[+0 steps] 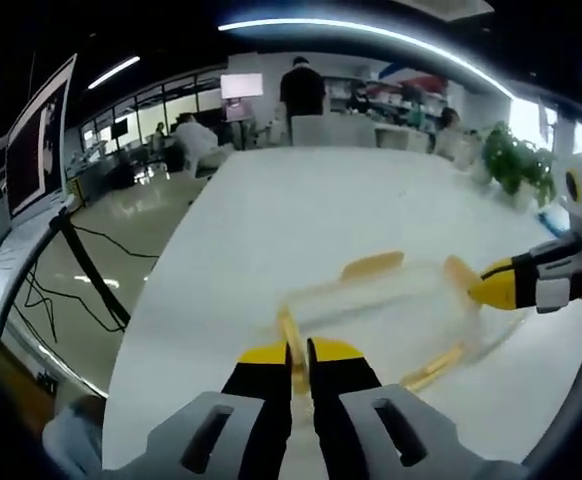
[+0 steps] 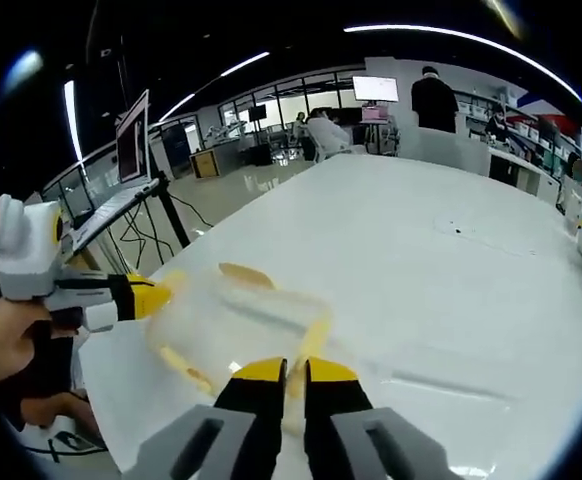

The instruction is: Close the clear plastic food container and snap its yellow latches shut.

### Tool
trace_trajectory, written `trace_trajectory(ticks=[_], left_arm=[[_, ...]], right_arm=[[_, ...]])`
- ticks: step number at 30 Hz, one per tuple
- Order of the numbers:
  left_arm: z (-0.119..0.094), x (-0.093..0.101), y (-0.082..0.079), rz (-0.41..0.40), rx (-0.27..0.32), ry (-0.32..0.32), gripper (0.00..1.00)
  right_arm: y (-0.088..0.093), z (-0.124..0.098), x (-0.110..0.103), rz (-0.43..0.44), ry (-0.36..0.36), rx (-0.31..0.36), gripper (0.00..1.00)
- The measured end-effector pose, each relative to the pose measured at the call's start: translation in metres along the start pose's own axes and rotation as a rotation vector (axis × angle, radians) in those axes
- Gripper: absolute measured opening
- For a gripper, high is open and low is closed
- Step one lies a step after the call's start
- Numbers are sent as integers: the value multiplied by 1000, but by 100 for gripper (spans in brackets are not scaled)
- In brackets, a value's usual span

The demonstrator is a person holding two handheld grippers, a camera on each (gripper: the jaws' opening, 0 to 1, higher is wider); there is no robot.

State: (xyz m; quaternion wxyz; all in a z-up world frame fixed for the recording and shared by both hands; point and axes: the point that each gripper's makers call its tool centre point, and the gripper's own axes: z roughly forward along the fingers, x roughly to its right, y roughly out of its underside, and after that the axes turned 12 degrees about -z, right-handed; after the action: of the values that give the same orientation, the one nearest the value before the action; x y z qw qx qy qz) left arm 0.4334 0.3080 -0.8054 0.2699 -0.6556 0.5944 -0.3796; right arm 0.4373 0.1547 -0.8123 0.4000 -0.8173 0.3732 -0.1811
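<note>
A clear plastic food container (image 1: 391, 310) (image 2: 241, 310) with yellow latches lies on the white table (image 1: 301, 210) (image 2: 441, 260), blurred. In the left gripper view my left gripper (image 1: 300, 362) is shut on the yellow latch (image 1: 291, 335) at the container's near end. My right gripper (image 1: 491, 285) comes in from the right and touches the opposite end's latch (image 1: 459, 272). In the right gripper view my right gripper (image 2: 289, 378) is shut on a yellow end latch (image 2: 316, 335). The left gripper (image 2: 141, 295) reaches the far end from the left. Side latches (image 1: 373, 265) (image 2: 243, 274) stick outward.
The table's left edge (image 1: 161, 300) drops to a shiny floor with cables. A laptop on a stand (image 1: 36, 150) (image 2: 131, 140) is beside it. A potted plant (image 1: 516, 160) stands at the right. People (image 1: 301, 90) (image 2: 434, 100) are far behind. A hand (image 2: 11, 340) holds the left gripper.
</note>
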Motion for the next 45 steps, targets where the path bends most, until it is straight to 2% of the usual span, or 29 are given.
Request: trace_trajectory(ticks=[7, 20, 32, 45], left_arm=[[-1, 12, -3, 8, 1, 18, 3], [1, 48, -1, 67, -9, 59, 4], [0, 66, -10, 45, 3, 86, 4], [6, 112, -12, 72, -5, 160, 4]], right_arm=[[-1, -11, 11, 30, 16, 10, 2], [8, -30, 36, 74, 54, 18, 1], [3, -47, 53, 97, 86, 46, 1], [24, -69, 84, 144, 140, 36, 1]])
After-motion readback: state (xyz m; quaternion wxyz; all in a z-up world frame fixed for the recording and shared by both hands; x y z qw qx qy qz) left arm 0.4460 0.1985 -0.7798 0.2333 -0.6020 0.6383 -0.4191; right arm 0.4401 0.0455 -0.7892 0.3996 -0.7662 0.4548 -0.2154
